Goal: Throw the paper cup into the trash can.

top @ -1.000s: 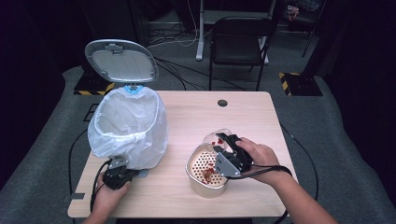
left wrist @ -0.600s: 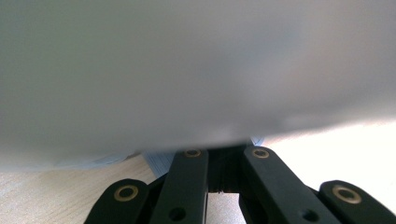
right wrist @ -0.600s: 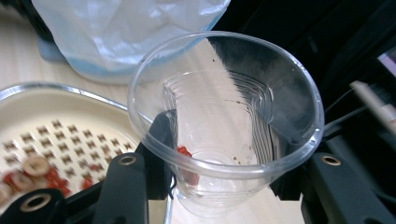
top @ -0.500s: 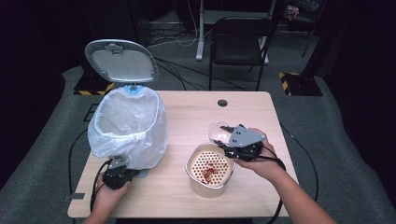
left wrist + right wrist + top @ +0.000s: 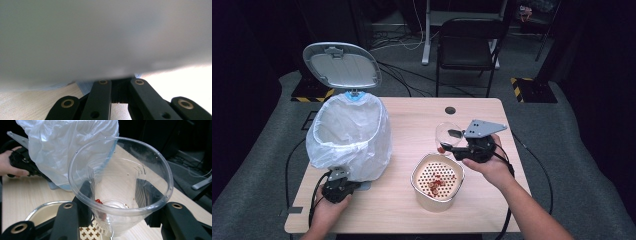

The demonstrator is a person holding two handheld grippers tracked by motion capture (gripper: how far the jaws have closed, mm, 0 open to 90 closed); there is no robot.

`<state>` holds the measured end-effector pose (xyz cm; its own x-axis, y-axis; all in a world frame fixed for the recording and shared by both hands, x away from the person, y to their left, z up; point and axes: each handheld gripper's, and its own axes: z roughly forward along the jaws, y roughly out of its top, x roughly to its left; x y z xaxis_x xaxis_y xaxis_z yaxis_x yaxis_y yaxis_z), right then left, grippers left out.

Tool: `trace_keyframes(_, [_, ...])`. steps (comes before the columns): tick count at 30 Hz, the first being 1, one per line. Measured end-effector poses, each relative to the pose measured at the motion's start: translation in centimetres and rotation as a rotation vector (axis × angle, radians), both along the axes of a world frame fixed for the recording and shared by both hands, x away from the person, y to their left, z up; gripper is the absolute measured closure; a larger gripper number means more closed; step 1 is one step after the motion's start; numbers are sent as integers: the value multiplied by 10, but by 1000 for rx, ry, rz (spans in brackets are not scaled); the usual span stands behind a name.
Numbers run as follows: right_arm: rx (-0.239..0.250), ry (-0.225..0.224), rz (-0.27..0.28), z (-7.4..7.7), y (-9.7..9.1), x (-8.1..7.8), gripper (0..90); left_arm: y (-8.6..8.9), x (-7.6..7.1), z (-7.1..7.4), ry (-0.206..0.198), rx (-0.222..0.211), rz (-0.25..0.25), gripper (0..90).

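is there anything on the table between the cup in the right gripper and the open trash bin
Nothing visible: bare table lies between the clear cup in the right gripper and the bagged bin. The strainer bowl sits nearer the person, off that line.

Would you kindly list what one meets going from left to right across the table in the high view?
Left gripper → bin lined with a white bag → perforated strainer bowl → clear plastic cup → right gripper

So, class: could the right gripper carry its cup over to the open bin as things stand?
Probably yes. The right gripper holds the cup; bare table separates it from the bin, whose lid stands open.
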<state>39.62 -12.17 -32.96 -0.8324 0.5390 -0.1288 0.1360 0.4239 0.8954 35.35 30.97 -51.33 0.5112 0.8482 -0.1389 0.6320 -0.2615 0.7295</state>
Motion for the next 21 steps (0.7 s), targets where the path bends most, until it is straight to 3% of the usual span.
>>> trace_keyframes(5, [29, 34, -5, 8, 6, 4, 507, 0, 0, 0, 0, -1, 0, 900])
trace_keyframes(8, [75, 62, -11, 13, 9, 6, 508, 0, 0, 0, 1, 1, 1, 900])
trace_keyframes(21, [177, 86, 23, 36, 30, 17, 510, 0, 0, 0, 1, 1, 2, 900])
